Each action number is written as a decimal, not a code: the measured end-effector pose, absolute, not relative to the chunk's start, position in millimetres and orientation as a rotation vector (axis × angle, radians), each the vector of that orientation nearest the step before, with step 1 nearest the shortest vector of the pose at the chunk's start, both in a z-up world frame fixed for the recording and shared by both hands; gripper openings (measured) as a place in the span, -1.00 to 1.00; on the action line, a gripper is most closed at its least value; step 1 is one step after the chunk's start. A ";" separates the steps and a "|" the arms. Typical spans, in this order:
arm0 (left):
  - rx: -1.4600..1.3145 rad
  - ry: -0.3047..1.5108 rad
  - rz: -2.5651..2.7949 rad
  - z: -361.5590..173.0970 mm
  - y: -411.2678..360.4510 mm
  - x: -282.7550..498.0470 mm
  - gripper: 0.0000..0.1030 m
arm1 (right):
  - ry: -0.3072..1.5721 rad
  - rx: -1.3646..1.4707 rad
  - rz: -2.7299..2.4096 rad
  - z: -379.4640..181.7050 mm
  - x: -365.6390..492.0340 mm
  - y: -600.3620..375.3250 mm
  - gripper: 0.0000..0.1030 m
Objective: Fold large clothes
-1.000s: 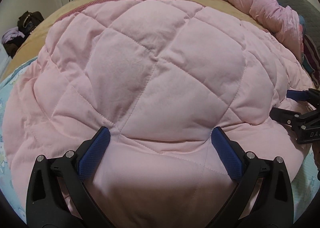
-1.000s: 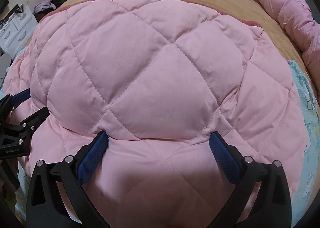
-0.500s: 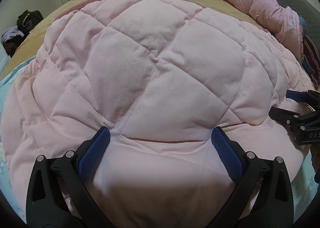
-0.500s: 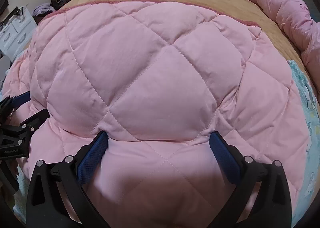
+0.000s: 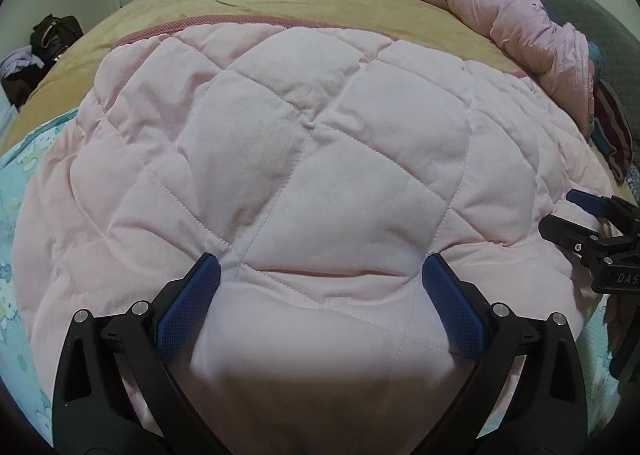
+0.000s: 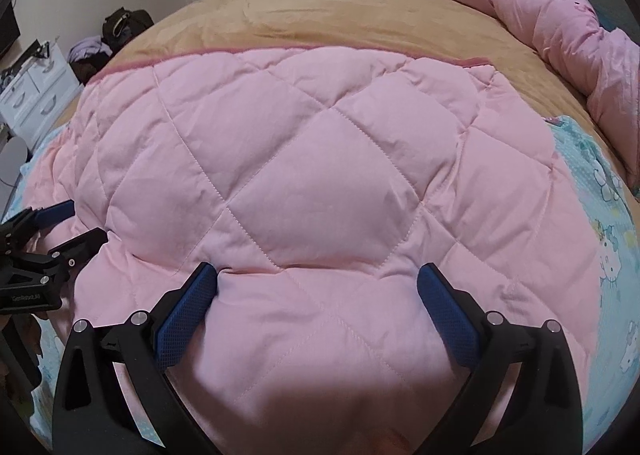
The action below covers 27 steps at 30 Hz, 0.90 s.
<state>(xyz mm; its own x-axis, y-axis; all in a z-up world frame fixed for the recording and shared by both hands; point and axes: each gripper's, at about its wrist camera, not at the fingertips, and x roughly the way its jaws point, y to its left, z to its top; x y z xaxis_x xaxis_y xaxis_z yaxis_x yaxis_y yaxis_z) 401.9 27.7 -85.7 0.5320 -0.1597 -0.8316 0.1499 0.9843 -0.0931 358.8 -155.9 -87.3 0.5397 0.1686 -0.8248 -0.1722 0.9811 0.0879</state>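
Observation:
A large pink quilted garment (image 5: 312,143) lies folded on the bed, with a darker pink ribbed hem at its far edge; it fills the right wrist view (image 6: 312,159) too. My left gripper (image 5: 320,275) is open, its blue-padded fingers (image 5: 188,303) wide apart with the near folded edge bulging between them. My right gripper (image 6: 318,279) is open in the same way over the near edge to the right. Each gripper shows at the side of the other's view: the right one (image 5: 592,223) and the left one (image 6: 52,231).
The tan bedspread (image 6: 360,15) lies beyond the garment. A crumpled pink duvet (image 6: 568,27) runs along the right side. A light blue cartoon-print sheet (image 6: 608,239) borders the garment. A white drawer unit (image 6: 32,91) and dark bags (image 6: 120,27) stand off the bed's left.
Both cameras have pulled back from the garment, so more tan bedspread shows beyond its hem. Both grippers stay open around the near edge.

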 end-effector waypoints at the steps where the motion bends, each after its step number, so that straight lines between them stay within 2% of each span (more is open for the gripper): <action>1: -0.014 0.991 -0.185 -84.4 28.3 400.9 0.84 | 0.970 0.002 0.203 -85.8 355.6 -156.6 0.92; 13: -0.093 0.876 -0.173 -57.5 37.6 369.5 0.84 | 0.867 0.073 0.234 -58.8 330.7 -172.1 0.92; 27: -0.135 0.748 -0.168 2.3 38.5 320.6 0.84 | 0.722 0.117 0.259 0.6 279.7 -184.5 0.92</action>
